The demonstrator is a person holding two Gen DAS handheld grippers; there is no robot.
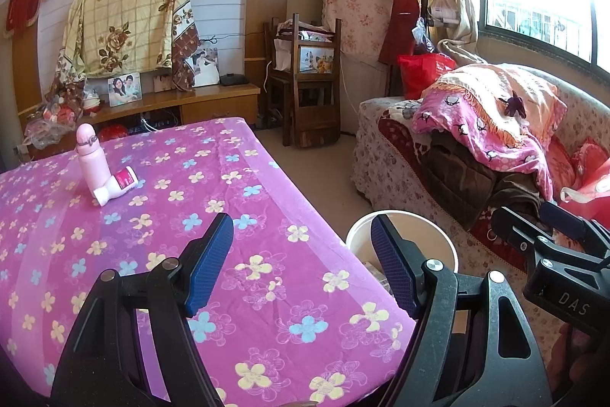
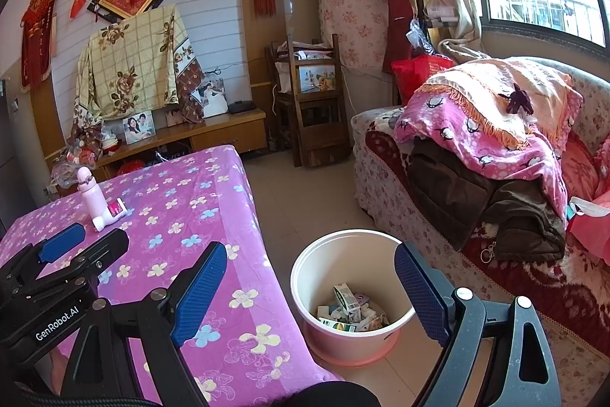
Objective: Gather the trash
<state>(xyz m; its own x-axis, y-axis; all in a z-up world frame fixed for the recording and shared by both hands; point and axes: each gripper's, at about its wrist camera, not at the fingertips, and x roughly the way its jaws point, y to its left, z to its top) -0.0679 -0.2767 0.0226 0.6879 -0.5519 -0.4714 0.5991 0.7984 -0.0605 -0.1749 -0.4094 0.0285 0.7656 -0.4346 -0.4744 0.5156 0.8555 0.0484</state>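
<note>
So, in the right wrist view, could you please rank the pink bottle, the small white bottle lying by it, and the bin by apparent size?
1. bin, though it sits nearest the camera
2. pink bottle
3. small white bottle

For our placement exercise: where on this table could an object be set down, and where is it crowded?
Free: most of the purple floral tablecloth, from the two bottles to the near edge beside the bin. Crowded: the far left corner, where the pink bottle stands touching the lying white bottle.

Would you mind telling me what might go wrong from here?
The small jar lies against the upright pink bottle; grabbing either could topple the bottle or roll the jar. The bin stands on the floor tight beside the table, so a careless drop could miss it.
</note>
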